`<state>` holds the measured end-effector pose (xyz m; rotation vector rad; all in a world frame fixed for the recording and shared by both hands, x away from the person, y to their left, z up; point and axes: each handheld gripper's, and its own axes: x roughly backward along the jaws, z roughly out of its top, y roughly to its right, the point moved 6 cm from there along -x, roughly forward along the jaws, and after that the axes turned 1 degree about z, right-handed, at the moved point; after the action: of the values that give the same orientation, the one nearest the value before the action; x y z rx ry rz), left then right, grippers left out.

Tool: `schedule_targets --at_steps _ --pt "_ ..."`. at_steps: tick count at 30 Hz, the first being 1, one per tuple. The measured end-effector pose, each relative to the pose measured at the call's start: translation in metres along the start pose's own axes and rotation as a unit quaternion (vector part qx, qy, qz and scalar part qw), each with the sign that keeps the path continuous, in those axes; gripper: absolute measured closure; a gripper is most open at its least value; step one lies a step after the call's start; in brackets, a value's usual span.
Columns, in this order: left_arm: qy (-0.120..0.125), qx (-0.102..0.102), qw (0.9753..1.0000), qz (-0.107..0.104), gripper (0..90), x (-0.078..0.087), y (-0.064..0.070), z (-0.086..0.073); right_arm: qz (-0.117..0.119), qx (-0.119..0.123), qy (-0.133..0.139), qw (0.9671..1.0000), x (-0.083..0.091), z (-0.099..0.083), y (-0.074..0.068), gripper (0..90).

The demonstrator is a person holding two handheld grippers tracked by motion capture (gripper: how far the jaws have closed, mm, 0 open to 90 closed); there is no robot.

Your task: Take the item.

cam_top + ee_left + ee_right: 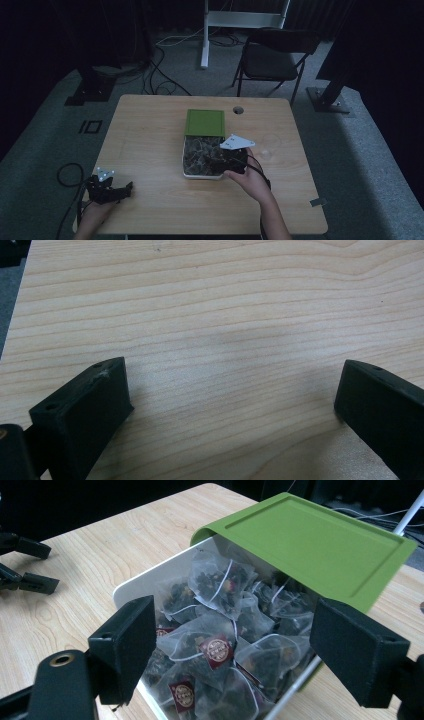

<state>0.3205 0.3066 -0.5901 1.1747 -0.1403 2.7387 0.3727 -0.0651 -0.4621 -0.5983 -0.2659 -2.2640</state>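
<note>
The right gripper [230, 655] has its two black jaws spread wide, holding nothing, and they frame a white box [135, 582] packed with tea bags [215, 630]. The bags are clear mesh pouches of dark leaves, several with small dark red tags on white strings; one tagged bag lies right between the jaws, just beyond their tips. Past the jaws, a green lid [320, 540] is tilted over the far end of the box, resting on its rim. In the high view this gripper [225, 161] sits over the near right part of the box [186, 172], the person's right hand [250, 182] behind it, and the lid [205, 122] lies at the box's far end.

The left gripper [232, 390] also stands wide open and empty; between and beyond its jaws there is bare pale wooden surface [215, 315]. In the high view it [127, 189] rests near the front left corner of the surface [150, 135], well apart from the box, jaws pointing towards the right. A clear glass [270, 146] stands just to the right of the right gripper.
</note>
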Motion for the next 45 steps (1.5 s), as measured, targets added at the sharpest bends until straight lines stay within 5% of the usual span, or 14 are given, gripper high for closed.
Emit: schedule_targets --at_steps 29,45 --pt "0.000 0.000 1.0000 0.000 1.9 0.000 0.000 0.000 -0.024 -0.020 -0.025 0.9992 -0.048 0.010 -0.014 27.5" --pt "0.000 -0.001 1.0000 0.000 1.9 0.000 0.000 0.000 -0.054 -0.018 -0.049 0.9972 -0.064 0.009 -0.013 47.1"
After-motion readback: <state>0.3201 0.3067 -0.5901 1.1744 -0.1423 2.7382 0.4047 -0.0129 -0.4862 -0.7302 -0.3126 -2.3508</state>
